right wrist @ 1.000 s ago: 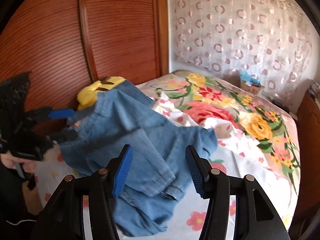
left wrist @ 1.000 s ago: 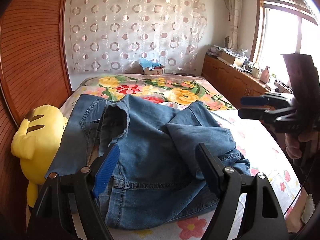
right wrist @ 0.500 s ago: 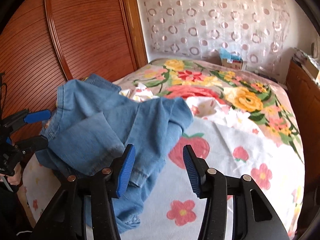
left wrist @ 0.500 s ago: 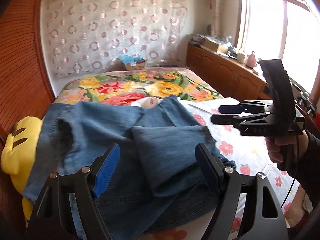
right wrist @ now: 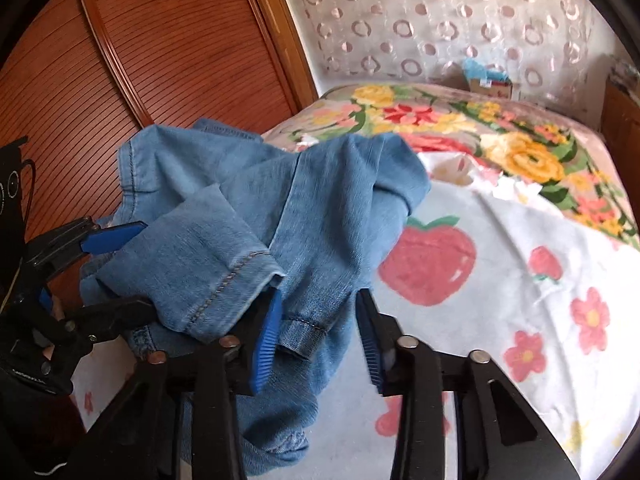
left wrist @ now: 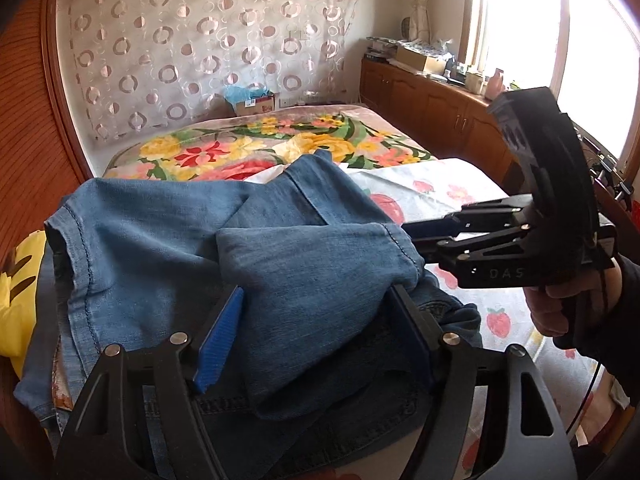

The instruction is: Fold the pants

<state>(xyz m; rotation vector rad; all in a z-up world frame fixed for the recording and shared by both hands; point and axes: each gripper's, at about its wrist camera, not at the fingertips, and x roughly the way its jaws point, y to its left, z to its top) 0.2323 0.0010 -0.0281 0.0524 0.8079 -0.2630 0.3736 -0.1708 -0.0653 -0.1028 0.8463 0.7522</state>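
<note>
A pair of blue denim pants [left wrist: 280, 272] lies crumpled on the near corner of the bed, legs piled over each other. My left gripper [left wrist: 316, 336] is open with a fold of a pant leg lying between its fingers. My right gripper [right wrist: 316, 328] is open with a hemmed pant leg end [right wrist: 296, 328] hanging between its fingers. The pants also show in the right wrist view [right wrist: 256, 216]. The right gripper shows from the side in the left wrist view [left wrist: 424, 240], at the edge of the folded leg. The left gripper shows in the right wrist view [right wrist: 120, 268], at the pile's left side.
The bed has a white strawberry-print sheet [right wrist: 500, 280] and a bright floral blanket [left wrist: 248, 152] further back. A yellow plush toy [left wrist: 16, 292] sits left of the pants. A wooden headboard [right wrist: 120, 60] stands on the left. Wooden cabinets [left wrist: 440, 116] run under the window.
Both grippers have moved in closer to the pants. Denim now lies between the fingers of each. The pant leg pile has shifted and bunched up higher.
</note>
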